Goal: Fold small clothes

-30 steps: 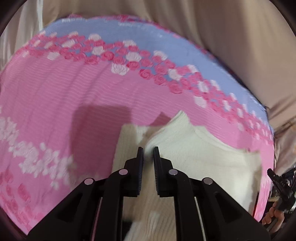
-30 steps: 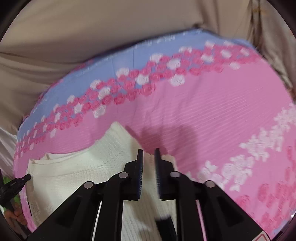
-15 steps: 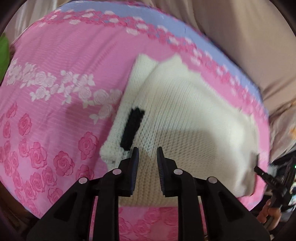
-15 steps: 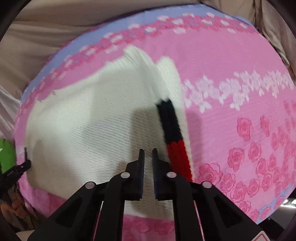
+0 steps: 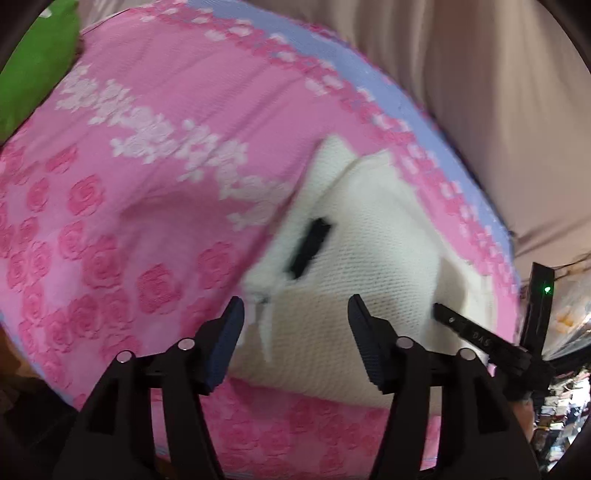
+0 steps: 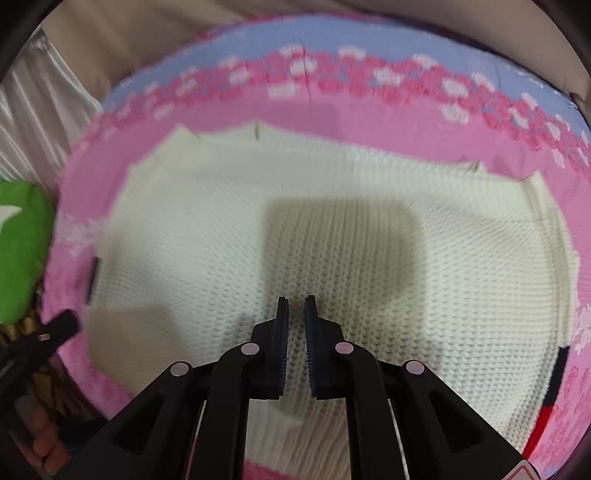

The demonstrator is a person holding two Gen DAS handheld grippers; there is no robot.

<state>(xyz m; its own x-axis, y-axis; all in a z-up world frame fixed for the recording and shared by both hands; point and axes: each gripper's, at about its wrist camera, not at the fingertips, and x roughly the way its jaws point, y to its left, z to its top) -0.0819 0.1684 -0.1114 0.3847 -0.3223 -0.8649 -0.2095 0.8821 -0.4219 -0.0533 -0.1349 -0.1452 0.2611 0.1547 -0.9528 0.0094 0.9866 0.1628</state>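
Observation:
A cream knitted garment (image 5: 369, 251) lies folded on a pink rose-patterned cloth (image 5: 129, 221); a black stripe (image 5: 308, 249) shows at its left edge. My left gripper (image 5: 295, 321) is open and empty, just above the garment's near left corner. In the right wrist view the garment (image 6: 295, 229) fills the middle, with a black and red stripe (image 6: 550, 391) at its right edge. My right gripper (image 6: 295, 314) is shut and empty, over the garment's near middle. It also shows at the right of the left wrist view (image 5: 476, 336).
The pink cloth has a lilac border (image 6: 332, 33) at the far side, with beige fabric (image 5: 480, 74) behind. A green object (image 6: 18, 251) lies off the cloth's left edge. Clutter shows at the far right of the left wrist view (image 5: 561, 406).
My left gripper has opened wide and drawn back toward the garment's near left corner. My right gripper has moved left over the garment's middle, still shut. Both views have pulled back from the cloth.

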